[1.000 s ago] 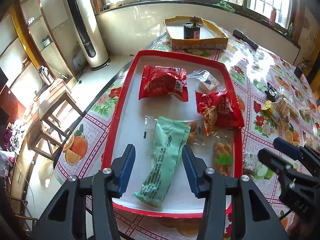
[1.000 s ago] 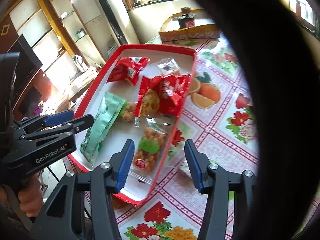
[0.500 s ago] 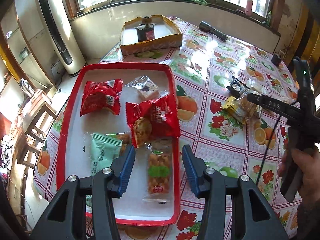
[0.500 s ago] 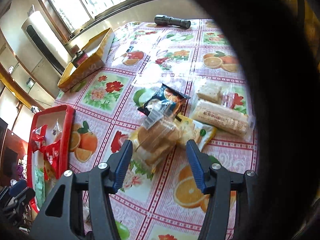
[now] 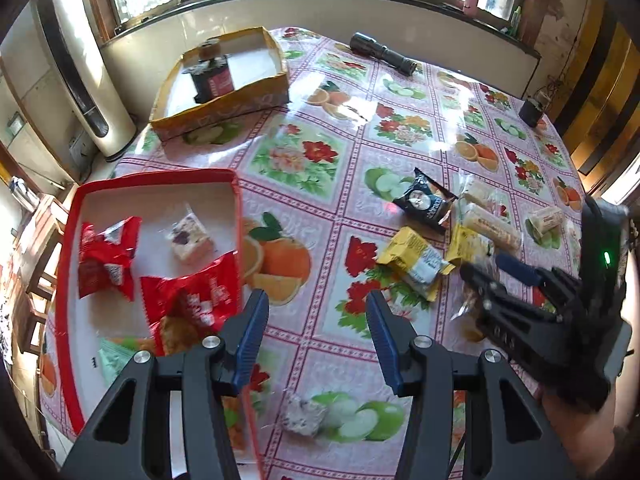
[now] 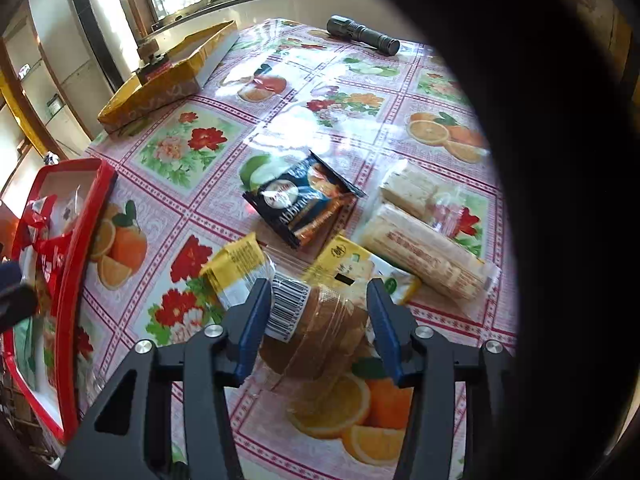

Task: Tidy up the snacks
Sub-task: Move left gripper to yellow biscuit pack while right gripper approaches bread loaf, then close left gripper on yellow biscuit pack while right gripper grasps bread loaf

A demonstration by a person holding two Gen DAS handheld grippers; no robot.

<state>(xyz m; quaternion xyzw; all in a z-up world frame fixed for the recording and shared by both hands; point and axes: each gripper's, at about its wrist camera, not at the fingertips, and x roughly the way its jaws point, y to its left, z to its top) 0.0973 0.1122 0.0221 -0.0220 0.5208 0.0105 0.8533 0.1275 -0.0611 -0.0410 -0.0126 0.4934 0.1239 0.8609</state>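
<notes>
A: Where is the right gripper [image 6: 318, 312] sitting?

B: Its jaws have just been closing around the clear pack of brown biscuits [image 6: 320, 328] on the tablecloth [image 6: 224, 196]; the pads are not visibly pressing it.

A: And the left gripper [image 5: 316, 328]?

B: Hanging open, holding nothing, beside the red tray [image 5: 64, 280]; packets are lying inside it.

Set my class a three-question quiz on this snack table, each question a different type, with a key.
1. True or false: the black metal flashlight lies inside the red plastic tray.
2. What lies between the right gripper's jaws?
A. clear-wrapped stack of brown biscuits
B. green foil packet
C. red foil packet
3. Fill in: the dark jar stands in the ___ cardboard box.

Key: 1 false; 2 A; 3 yellow.
</notes>
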